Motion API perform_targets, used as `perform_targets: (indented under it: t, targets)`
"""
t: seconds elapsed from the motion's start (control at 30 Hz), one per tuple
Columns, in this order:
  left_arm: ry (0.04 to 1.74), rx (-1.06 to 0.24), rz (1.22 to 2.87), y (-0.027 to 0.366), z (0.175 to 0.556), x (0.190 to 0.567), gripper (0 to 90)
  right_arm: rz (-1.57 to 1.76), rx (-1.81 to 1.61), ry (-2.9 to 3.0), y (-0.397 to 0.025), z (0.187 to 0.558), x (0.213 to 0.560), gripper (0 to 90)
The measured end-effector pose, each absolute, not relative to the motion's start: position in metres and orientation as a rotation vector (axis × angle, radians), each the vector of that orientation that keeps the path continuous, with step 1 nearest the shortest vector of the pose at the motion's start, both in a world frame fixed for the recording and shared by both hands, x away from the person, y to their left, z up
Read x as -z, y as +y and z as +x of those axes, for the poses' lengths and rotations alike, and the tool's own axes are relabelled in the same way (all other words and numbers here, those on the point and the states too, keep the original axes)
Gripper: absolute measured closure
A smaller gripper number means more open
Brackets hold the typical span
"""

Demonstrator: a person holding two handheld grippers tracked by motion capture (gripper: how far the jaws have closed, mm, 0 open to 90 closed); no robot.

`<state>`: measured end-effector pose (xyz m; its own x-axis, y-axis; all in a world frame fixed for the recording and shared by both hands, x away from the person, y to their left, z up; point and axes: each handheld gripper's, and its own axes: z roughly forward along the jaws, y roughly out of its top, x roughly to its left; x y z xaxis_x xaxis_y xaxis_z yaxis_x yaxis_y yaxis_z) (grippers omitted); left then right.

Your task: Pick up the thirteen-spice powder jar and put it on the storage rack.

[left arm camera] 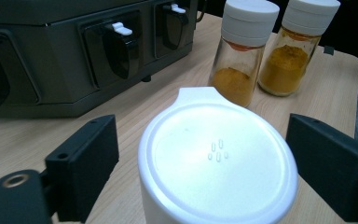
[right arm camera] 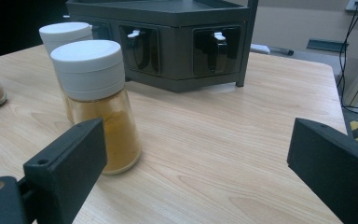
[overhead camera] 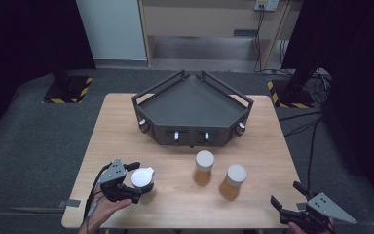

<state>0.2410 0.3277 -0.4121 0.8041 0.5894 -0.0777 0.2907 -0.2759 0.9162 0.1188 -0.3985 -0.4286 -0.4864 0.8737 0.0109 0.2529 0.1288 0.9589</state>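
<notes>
A white-lidded jar with a tabbed flip lid stands near the table's front left, between the left gripper's spread jaws, ungrasped. Two spice jars stand mid-table holding orange-yellow powder, visible in the left gripper view. The right gripper, jaws released, holds nothing.

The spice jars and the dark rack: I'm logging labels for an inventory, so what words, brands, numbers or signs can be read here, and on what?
None can be read.
White-lidded jar between the left gripper jaws: small raised marks on the lid, too small to read.
Two spice jars: no labels showing.
Dark rack: no lettering showing.
Floor plates: yellow-black hazard stripes, no words.
</notes>
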Motion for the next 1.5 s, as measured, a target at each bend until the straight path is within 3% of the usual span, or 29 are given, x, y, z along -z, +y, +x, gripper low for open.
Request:
perform_targets:
  t: [0.47,0.97,1.5]
  targets:
    - [0.637,-0.387,1.822,0.326,0.234,0.435,29.1,1.086,-1.379,1.83,-0.399,0.119,0.429,5.0]
    - [0.612,-0.405,1.838,0.321,0.233,0.429,29.7,1.089,-1.383,1.829,-0.399,0.119,0.429,5.1]
    - [0.567,-0.388,1.826,0.317,0.249,0.391,29.8,1.091,-1.385,1.828,-0.4,0.119,0.429,5.1]
